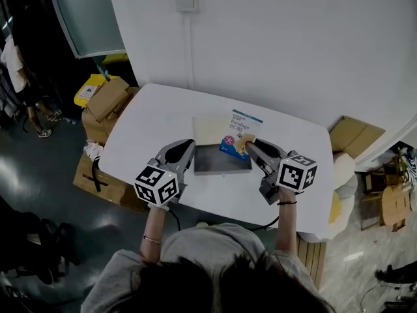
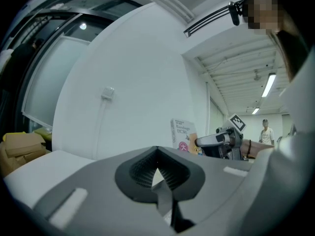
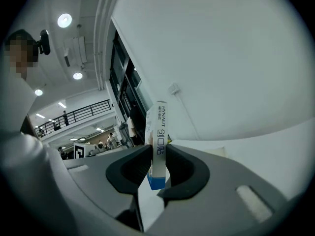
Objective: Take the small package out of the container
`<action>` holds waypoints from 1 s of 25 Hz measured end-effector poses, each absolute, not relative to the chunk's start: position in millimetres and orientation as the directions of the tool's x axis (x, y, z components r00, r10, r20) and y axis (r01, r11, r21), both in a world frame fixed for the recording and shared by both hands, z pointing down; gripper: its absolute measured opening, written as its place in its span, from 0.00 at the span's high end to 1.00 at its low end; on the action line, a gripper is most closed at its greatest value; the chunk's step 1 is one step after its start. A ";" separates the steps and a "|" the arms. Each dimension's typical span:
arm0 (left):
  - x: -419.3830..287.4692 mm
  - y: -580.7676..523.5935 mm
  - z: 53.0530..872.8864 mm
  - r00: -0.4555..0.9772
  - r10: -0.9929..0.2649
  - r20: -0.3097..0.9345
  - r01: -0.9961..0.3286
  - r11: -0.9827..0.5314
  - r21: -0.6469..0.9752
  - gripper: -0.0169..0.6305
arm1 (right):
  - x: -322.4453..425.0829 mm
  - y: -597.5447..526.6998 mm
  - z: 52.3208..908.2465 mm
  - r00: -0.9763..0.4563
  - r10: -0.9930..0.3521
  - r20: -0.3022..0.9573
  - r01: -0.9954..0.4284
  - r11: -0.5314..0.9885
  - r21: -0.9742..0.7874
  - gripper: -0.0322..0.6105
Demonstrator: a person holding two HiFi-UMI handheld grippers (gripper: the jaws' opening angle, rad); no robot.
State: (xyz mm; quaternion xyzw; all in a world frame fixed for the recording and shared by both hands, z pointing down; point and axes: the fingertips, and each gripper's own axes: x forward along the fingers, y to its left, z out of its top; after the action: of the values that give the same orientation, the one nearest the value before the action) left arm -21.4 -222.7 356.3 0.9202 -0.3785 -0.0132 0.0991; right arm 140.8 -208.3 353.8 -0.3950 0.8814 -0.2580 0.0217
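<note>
The small package (image 1: 240,133), a white and blue bandage box, stands upright between the pads of my right gripper (image 1: 248,145), above the far right corner of the grey open container (image 1: 221,169). In the right gripper view the box (image 3: 158,132) is pinched at its narrow sides by that gripper (image 3: 158,154). My left gripper (image 1: 190,146) is at the container's far left corner. In its own view the left gripper (image 2: 157,168) has its pads together on a thin grey edge, apparently the container's wall. The package (image 2: 181,134) also shows there, to the right.
The container lies on a white table (image 1: 150,129), with a beige sheet (image 1: 208,129) just behind it. Cardboard boxes stand on the floor at the left (image 1: 107,103) and right (image 1: 355,135). A white wall with a socket (image 1: 187,4) is close behind the table.
</note>
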 end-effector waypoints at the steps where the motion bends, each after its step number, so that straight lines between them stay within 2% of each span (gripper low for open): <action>1: -21.0 -222.3 353.7 0.713 -0.700 0.047 -0.694 -0.695 0.186 1.00 | 142.5 -207.7 350.0 -0.680 -0.717 0.152 -0.692 0.560 -0.455 0.79; 12: -22.7 -223.1 339.2 0.705 -0.709 0.031 -0.705 -0.694 0.144 1.00 | 151.8 -204.4 332.5 -0.620 -0.780 0.086 -0.754 0.562 -0.340 0.79; 25: -25.8 -227.9 342.5 0.708 -0.706 0.034 -0.702 -0.697 0.143 1.00 | 151.0 -206.3 341.0 -0.588 -0.803 0.101 -0.789 0.541 -0.290 0.79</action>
State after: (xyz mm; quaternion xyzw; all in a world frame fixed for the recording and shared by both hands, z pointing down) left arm -25.8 -227.9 342.5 0.9211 -0.3822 -0.0118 0.0729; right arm 151.0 -206.3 341.0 -0.4535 0.8776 -0.1537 0.0221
